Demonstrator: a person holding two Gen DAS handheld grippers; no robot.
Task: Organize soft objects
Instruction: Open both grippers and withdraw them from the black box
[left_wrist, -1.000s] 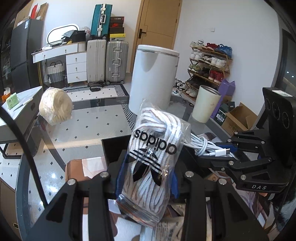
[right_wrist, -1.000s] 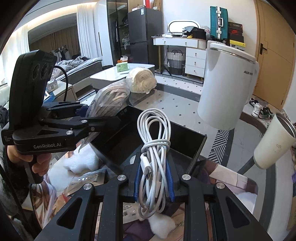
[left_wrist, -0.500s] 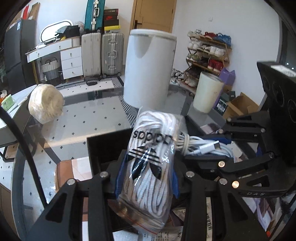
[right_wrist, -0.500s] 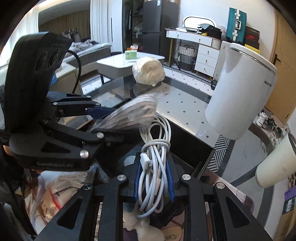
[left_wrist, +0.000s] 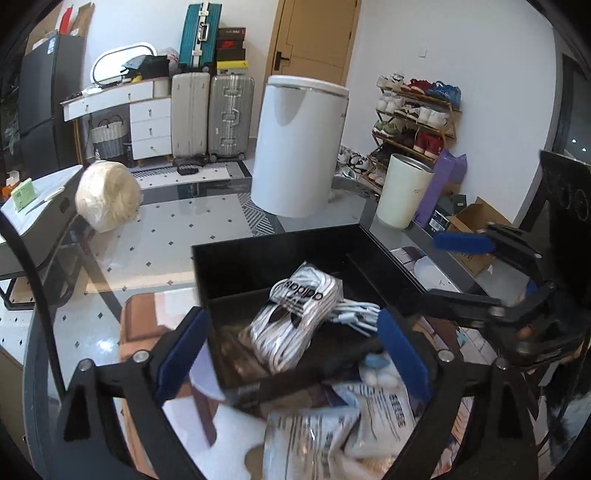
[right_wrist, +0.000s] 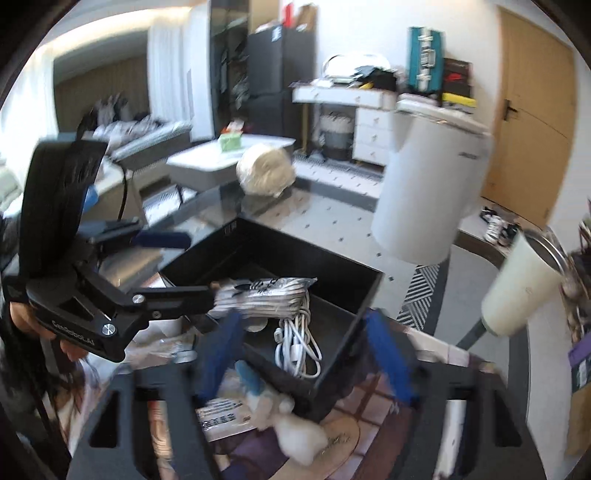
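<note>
A clear bag of white laces (left_wrist: 306, 291) with a black logo lies in the black box (left_wrist: 258, 254), and a white coiled cable (left_wrist: 354, 314) rests against it. My left gripper (left_wrist: 293, 316) hangs just above the box's near edge. Its jaws are opening, and its blue pads stand wide and touch nothing. In the right wrist view the cable (right_wrist: 295, 343) lies on the box floor (right_wrist: 332, 321) beside the bag (right_wrist: 266, 291). My right gripper (right_wrist: 303, 317) is over the near wall, jaws opening, clear of the cable. The left gripper (right_wrist: 184, 266) shows at the left, held by a hand.
On the glass table stand a tall white bin (left_wrist: 299, 147), a cream yarn ball (left_wrist: 107, 195) and a cream tumbler (left_wrist: 402, 192). Printed plastic packets (left_wrist: 332, 424) and white fluff (right_wrist: 295, 432) lie at the near edge. Suitcases and a shoe rack stand behind.
Both grippers went from shut to wide open. The bag of laces and the white cable left the pads and dropped into the black box.
</note>
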